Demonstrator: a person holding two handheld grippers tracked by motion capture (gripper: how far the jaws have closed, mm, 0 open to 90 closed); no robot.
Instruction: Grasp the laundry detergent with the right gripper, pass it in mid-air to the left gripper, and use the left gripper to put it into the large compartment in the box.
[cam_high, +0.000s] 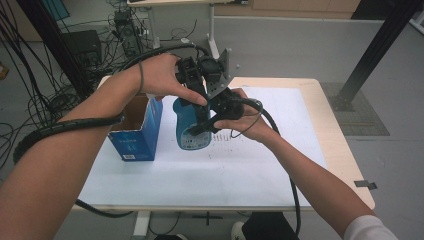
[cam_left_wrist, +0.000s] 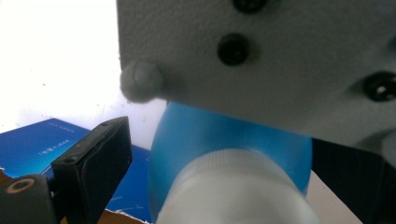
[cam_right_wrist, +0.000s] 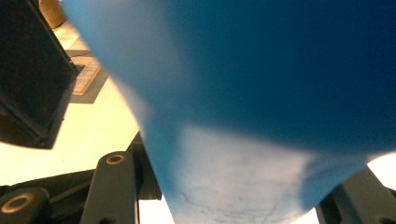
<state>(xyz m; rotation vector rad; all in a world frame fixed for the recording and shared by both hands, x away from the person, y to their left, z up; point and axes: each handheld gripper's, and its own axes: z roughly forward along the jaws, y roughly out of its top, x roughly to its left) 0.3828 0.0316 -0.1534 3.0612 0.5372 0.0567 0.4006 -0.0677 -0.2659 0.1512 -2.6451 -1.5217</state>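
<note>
I have the blue bottle (cam_high: 192, 127) standing upright on the white sheet (cam_high: 200, 175) that covers the table (cam_high: 330, 130), just beside the open blue carton (cam_high: 136, 131) and apart from it; I judge the bottle is already out of the carton and what remains is the work on its top. My right gripper (cam_high: 210, 122) sits against the bottle's body, and in the right gripper view the blue wall (cam_right_wrist: 261, 84) lies between its fingers, pinching it; my left gripper (cam_high: 192, 75) is over the neck, where the left gripper view shows the white cap (cam_left_wrist: 233, 186) between spread fingers (cam_left_wrist: 93, 163), one in sight, not yet closed on it; the carton's inside looks brown and I cannot tell whether anything is in it; the bottle's contents are hidden.
</note>
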